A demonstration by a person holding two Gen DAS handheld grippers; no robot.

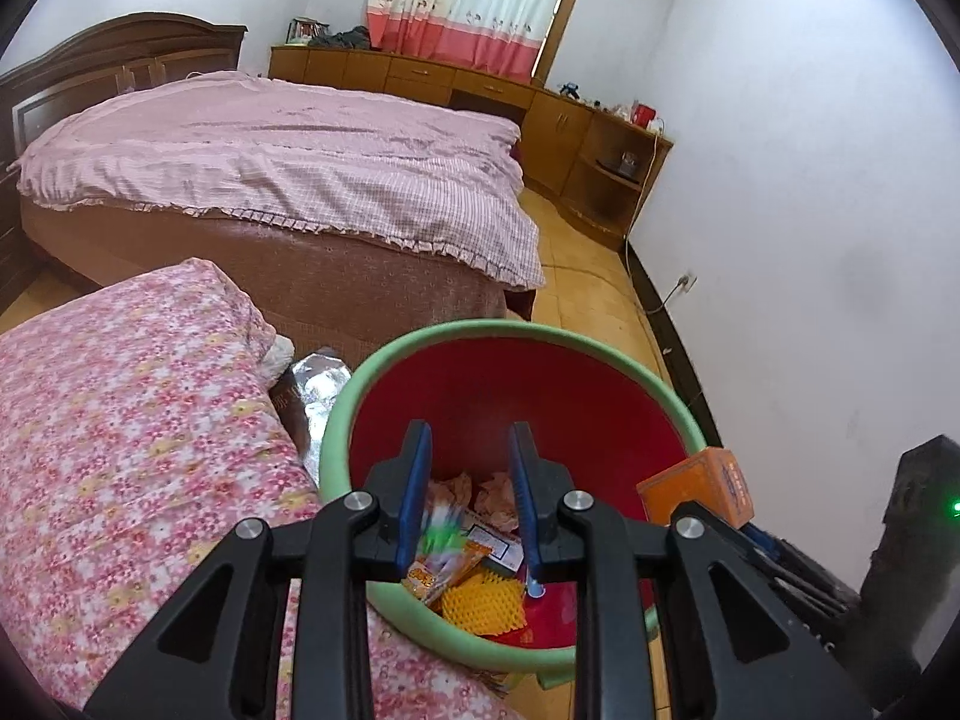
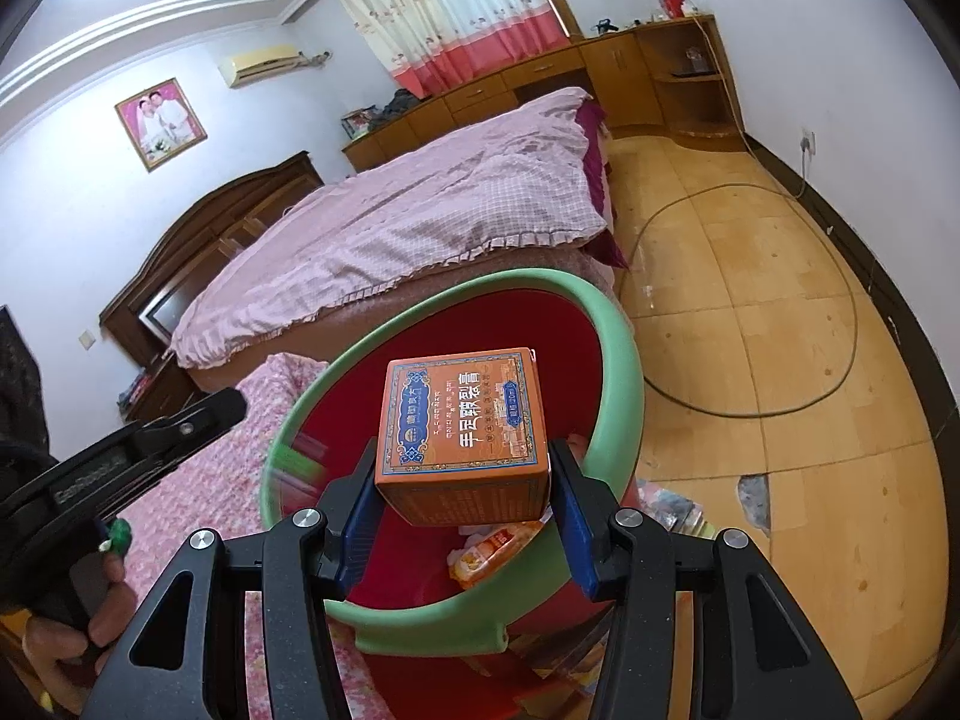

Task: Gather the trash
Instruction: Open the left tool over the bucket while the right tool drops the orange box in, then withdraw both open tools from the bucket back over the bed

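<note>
We see the bin (image 1: 336, 420) standing on the floor (image 2: 750, 312) just beside the quilted bedding (image 1: 132, 432), with the bed (image 1: 288, 156) behind both. In the bin lie wrappers (image 1: 444, 570), a foam net (image 1: 483, 603) and crumpled tissue (image 1: 498, 495). Our left gripper (image 1: 471, 504) hangs over the bin's near rim. Our right gripper (image 2: 465, 516) holds the box (image 2: 462, 420) above the bin's mouth. Cabinets (image 1: 420, 75) run along the far wall behind the bed, and a cable (image 2: 780, 312) loops across the floor to the right.

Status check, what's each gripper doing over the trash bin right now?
Left gripper open, empty, above the bin. Right gripper shut on orange box, over the bin. Nothing in the way.
</note>
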